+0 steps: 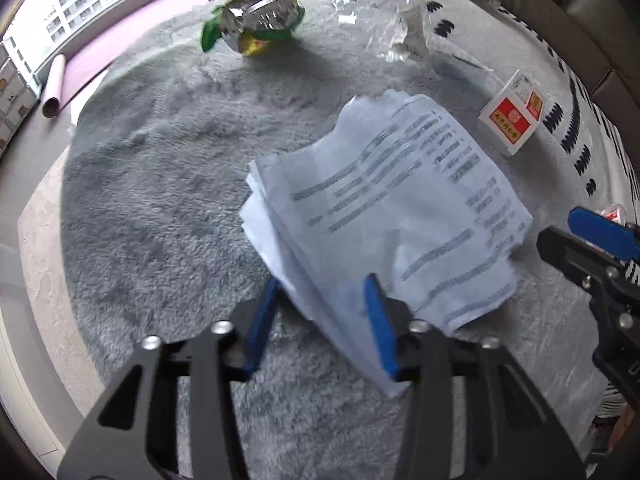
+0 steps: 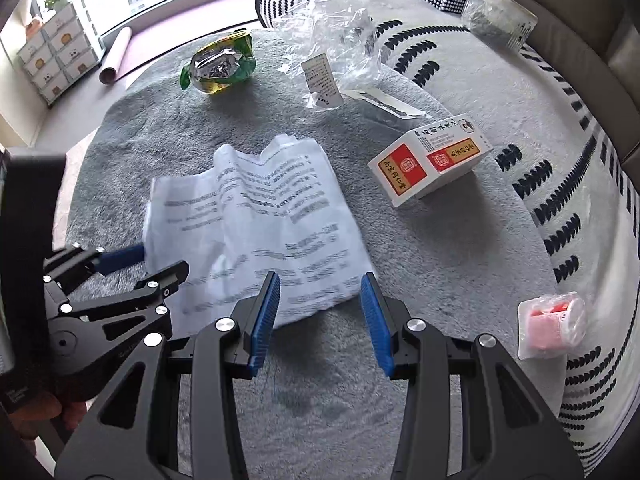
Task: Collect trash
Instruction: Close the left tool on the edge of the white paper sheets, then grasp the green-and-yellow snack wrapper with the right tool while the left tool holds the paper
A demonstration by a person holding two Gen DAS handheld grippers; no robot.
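A creased white printed paper sheet lies on a grey fluffy rug. My left gripper points down at the sheet's left edge. That edge runs between its blue fingers, one finger over the paper and one beside it, and the pads do not press on it. My right gripper stands open at the sheet's near edge, with only the paper's rim between its fingertips. Neither gripper holds anything.
Also on the rug are a green and yellow snack bag, a crumpled clear wrapper, a white and red box and a pink item in clear packaging. A rolled pink mat and a drawer unit stand by the window.
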